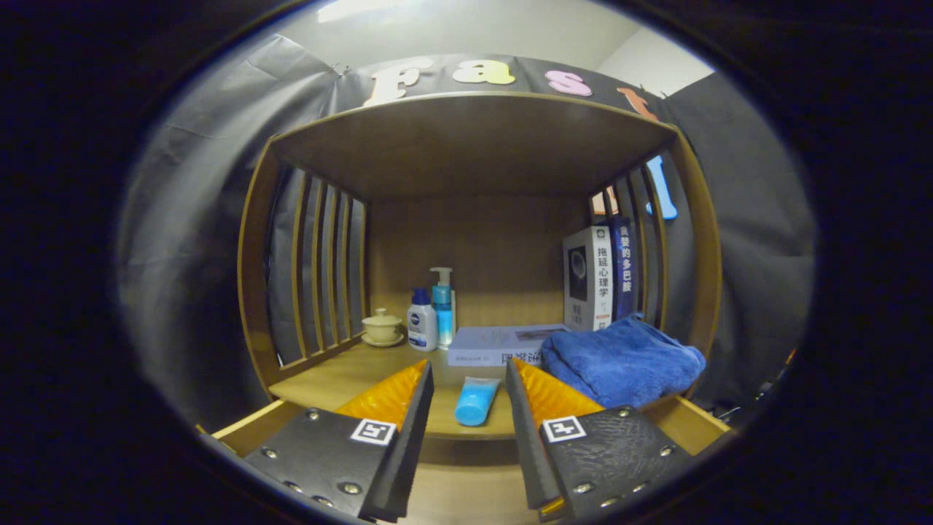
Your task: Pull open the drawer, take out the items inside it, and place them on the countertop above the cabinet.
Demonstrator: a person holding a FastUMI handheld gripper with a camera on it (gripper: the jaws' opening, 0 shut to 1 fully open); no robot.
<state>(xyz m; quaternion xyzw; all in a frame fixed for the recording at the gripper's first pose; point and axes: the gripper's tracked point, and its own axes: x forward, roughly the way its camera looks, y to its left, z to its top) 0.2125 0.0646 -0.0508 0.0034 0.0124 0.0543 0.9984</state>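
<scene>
Two fingers (469, 397) apart, blue tube (476, 401) lying between; Chinese-titled books (599, 273) beyond.

I see the wooden countertop (350, 379) under the shelf roof | back-left corner: lidded cup (382, 326), then two bottles (431, 321) | back middle: flat book (503, 344) | right edge: upright books (601, 273), folded blue towel (623, 361) | front edge: blue tube (475, 401), lying beyond my gripper's (470, 386) spread fingers, untouched.
</scene>
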